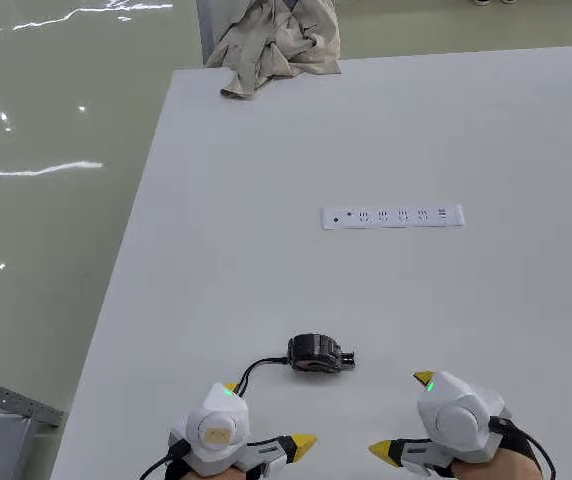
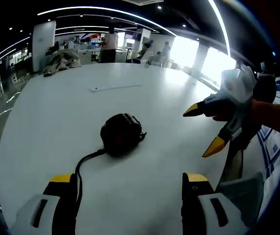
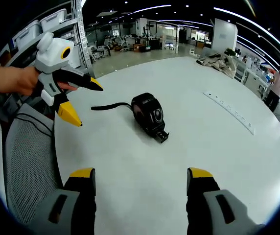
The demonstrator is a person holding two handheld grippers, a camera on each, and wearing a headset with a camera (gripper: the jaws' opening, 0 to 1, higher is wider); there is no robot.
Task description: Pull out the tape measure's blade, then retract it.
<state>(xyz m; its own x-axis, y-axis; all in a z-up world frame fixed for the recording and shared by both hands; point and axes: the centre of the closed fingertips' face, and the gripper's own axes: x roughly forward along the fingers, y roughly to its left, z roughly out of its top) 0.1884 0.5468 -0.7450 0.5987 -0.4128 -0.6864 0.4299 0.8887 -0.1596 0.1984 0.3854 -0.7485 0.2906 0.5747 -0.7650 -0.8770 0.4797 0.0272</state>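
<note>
So the tape measure (image 1: 318,353) is lying on its side on the white bench (image 1: 366,130), near the front edge, with its black wrist strap (image 1: 251,372) trailing off toward the left claw (image 1: 268,415). It sits just ahead of both claws, roughly between them and a bit closer to the left one. Neither claw is touching it.

Left claw is spread wide with nothing in it. In the left gripper view the tape measure sits dead centre between the two yellow-tipped jaws, a little way out in front, and the strap runs back toward the left jaw.

Right claw (image 1: 403,415) is wide open too, and empty. From the right gripper view the tape case is ahead and slightly left of centre, with the blade hook tucked right at the case mouth and pointing back toward the camera.

Both hands hold their tools low over the near edge of the bench, jaws angled inward toward each other.

Further back there's a white power strip (image 1: 392,217) lying flat, and a crumpled beige cloth (image 1: 276,40) at the far edge.
</note>
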